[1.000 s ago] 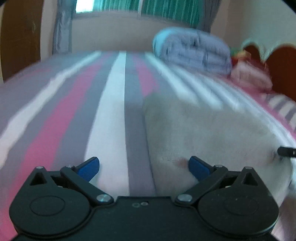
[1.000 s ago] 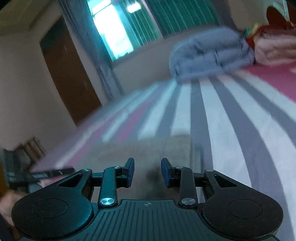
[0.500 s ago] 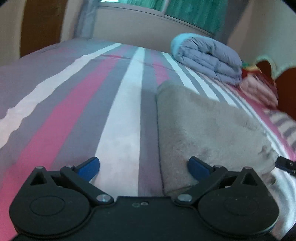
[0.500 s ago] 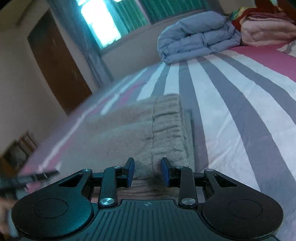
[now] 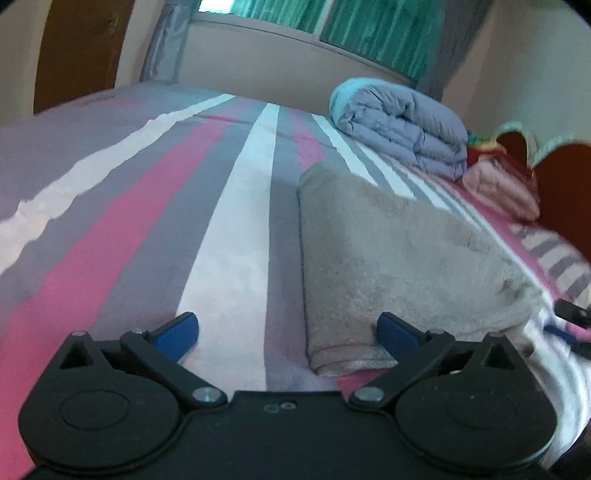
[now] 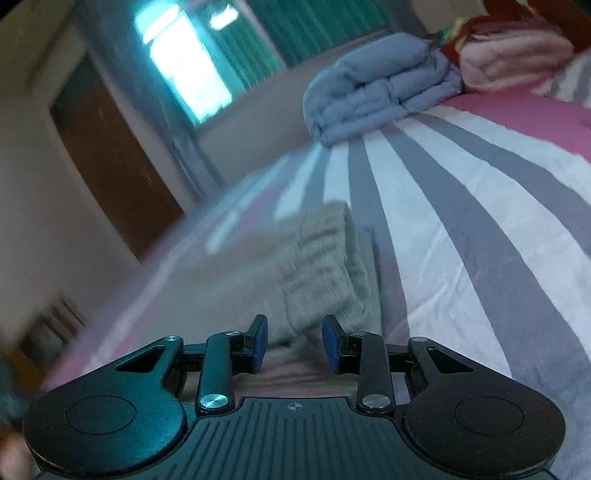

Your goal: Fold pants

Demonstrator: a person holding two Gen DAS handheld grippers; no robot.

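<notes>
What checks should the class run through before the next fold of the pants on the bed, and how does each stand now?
1. Left gripper open wide: ok.
2. Pants edge between its fingers: ok, near corner lies there.
3. Right gripper gripping cloth: not ok, jaws apart.
4. Pants lying flat on the striped sheet: ok.
5. Folded duvet away from the pants: ok.
6. Waistband seen sharply: cannot tell, blurred.

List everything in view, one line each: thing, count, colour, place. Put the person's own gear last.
pants: one, beige, folded flat on the bed
bedsheet: one, pink, grey and white stripes, covering the bed
duvet: one, grey-blue, folded at the far end
blanket: one, pink, folded beside the duvet
curtain: green, over the window
left gripper: black, blue pads, jaws wide open
right gripper: black, blue pads, jaws parted, over the pants
</notes>
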